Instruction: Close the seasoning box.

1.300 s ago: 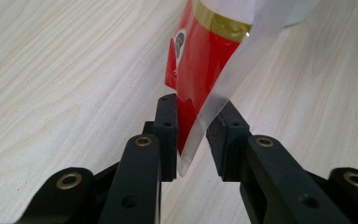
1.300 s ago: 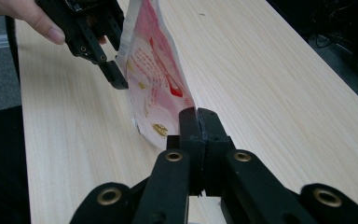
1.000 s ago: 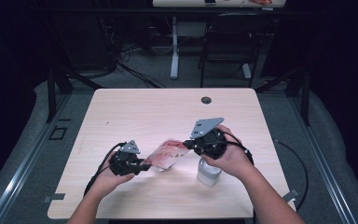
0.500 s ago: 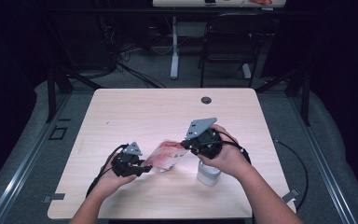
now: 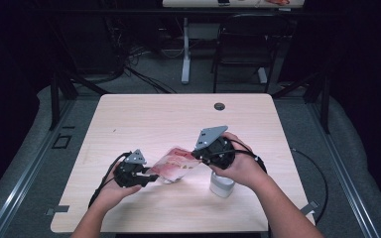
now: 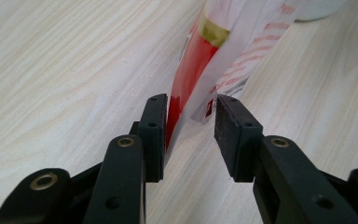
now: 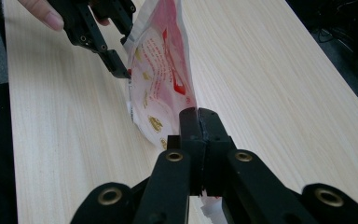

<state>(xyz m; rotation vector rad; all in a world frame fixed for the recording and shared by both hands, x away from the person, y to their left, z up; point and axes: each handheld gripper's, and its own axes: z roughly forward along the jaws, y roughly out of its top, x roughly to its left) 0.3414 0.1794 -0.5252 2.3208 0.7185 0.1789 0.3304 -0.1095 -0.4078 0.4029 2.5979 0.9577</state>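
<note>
The left gripper (image 6: 189, 135) has just been opening its jaws: they stand partly apart with the edge of the red-and-white printed plastic pouch (image 5: 171, 167) loose between the pads, no longer pinched as a second ago. The right gripper (image 7: 199, 122) stays clamped on the pouch's other end, holding it low over the pale wooden table (image 5: 158, 119) at lower centre of the high view, beside a white cylindrical cup (image 5: 222, 185). The handover to one gripper looks nearly complete.

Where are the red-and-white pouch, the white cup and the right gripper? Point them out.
red-and-white pouch (image 5: 172, 166): high view, middle of its printed face.
white cup (image 5: 222, 187): high view, its side wall below the hand.
right gripper (image 7: 198, 122): right gripper view, between its closed fingertips.
</note>
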